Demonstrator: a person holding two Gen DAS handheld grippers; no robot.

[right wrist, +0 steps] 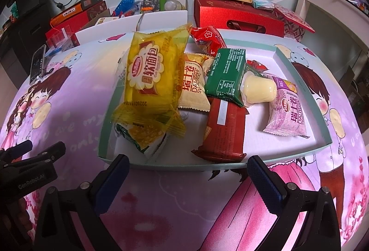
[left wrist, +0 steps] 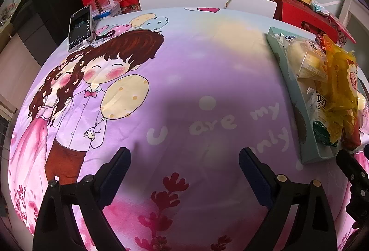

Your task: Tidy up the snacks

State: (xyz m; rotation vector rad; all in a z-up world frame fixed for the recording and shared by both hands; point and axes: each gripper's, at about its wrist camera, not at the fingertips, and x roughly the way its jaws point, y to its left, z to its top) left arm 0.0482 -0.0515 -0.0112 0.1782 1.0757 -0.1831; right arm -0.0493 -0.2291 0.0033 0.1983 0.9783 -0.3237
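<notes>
A shallow pale-green cardboard tray (right wrist: pixel 302 80) on the cartoon-print cloth (right wrist: pixel 175 195) holds crinkly snack packets. The glossy yellow bread packet (right wrist: pixel 152 75) lies at its left, long axis front to back. Both grippers, left (left wrist: pixel 184 158) and right (right wrist: pixel 188 168), gape empty before it.

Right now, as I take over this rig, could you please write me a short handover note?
Left claw: open, empty, over bare tablecloth to the left of the tray.
Right claw: open, empty, just short of the tray's near rim.
Snacks: all in the tray, loosely piled. Yellow bread pack leans over other packs at left; green pack, red bar and jelly cup overlap mid-tray; purple roll pack lies alone at right.
Done: snacks gathered in the tray.
Left: the overlapping packs are not yet laid out tidily.
</notes>
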